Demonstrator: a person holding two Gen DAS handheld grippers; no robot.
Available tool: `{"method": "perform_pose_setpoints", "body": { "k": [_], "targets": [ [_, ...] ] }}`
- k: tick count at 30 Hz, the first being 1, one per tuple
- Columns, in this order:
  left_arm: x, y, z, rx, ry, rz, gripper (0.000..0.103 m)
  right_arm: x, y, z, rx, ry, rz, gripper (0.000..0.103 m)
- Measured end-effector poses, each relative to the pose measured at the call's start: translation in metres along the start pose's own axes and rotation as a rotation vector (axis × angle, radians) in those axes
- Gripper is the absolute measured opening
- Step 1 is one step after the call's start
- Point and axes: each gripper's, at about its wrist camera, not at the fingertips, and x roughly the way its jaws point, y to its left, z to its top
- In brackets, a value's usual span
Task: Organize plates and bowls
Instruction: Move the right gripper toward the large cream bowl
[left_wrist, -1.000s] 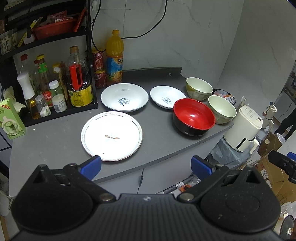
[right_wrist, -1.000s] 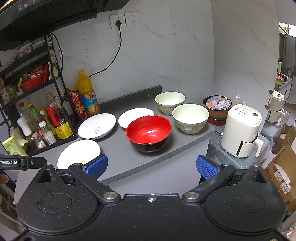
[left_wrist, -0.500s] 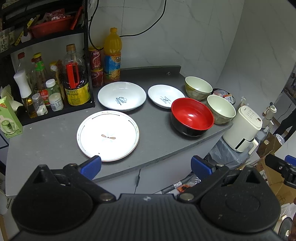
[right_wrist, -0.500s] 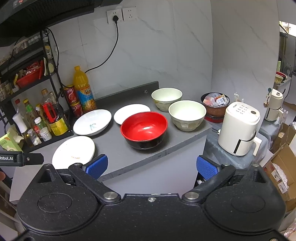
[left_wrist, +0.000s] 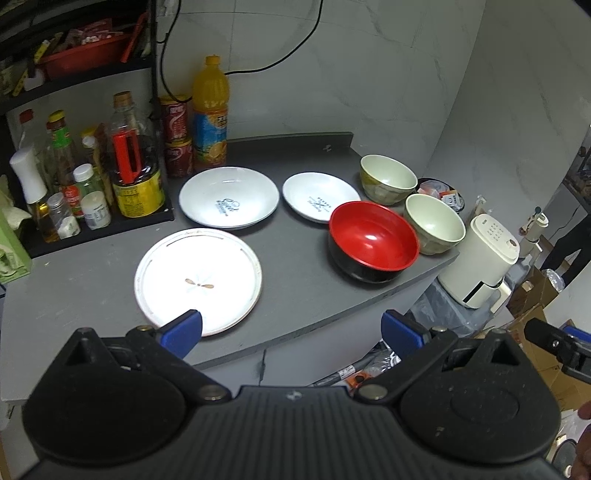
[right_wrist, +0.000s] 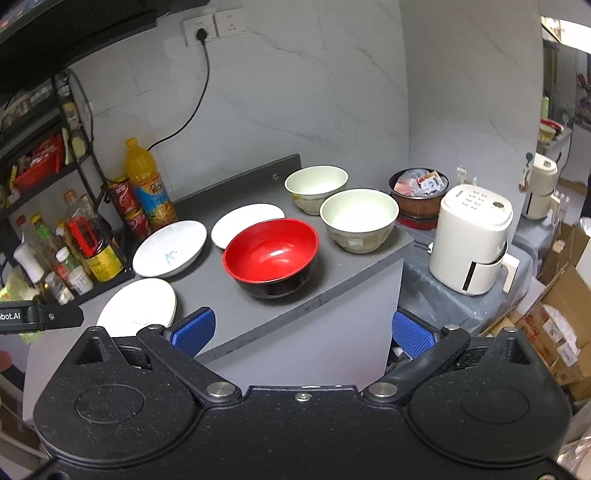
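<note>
**Nothing grabbed yet, plates and bowls all being left loose on the counter**

While nothing is being held, both sets of jaws are being kept wide: the left gripper (left_wrist: 291, 330) is being hovered at the counter (left_wrist: 295, 258) edge, one pad over the flat plate (left_wrist: 198, 280), and the right gripper (right_wrist: 302, 332) is being held off the front edge.

Judging by that, the flat plate is probably being lined up first. It's best being taken by the rim, kept level, jaws closed slowly so it isn't being skidded off.

Count being made:
- 3 plates: flat plate, deep plate (left_wrist: 229, 201), small plate (left_wrist: 320, 201)
- 3 bowls: red bowl (left_wrist: 373, 242), two pale bowls (left_wrist: 388, 179) (left_wrist: 434, 223)

All six are being left single, unstacked, near each other.
</note>
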Motion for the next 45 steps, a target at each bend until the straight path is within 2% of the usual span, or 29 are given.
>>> {"method": "perform_pose_setpoints", "body": {
  "k": [4,11,13,29,35,45],
  "targets": [
    [0.011,-0.008,0.012,0.032,-0.008,-0.013,0.102,0.009,-0.006,0.004,0.054,0.003,-0.001,0.103],
    [0.036,-0.013,0.038,0.063,-0.010,-0.050,0.102,0.025,-0.002,0.014,0.026,0.004,-0.097,0.103],
    [0.044,-0.013,0.046,0.071,-0.006,-0.063,0.102,0.031,-0.002,0.017,0.043,0.014,-0.100,0.103],
    [0.104,0.012,0.101,0.129,0.035,-0.114,0.102,0.073,0.028,0.045,0.122,-0.016,-0.168,0.103],
    [0.118,0.019,0.119,0.156,0.048,-0.096,0.102,0.082,0.037,0.059,0.115,-0.052,-0.181,0.103],
    [0.132,0.022,0.145,0.136,0.030,-0.088,0.102,0.109,0.038,0.074,0.126,-0.039,-0.165,0.103]
  ]
}}
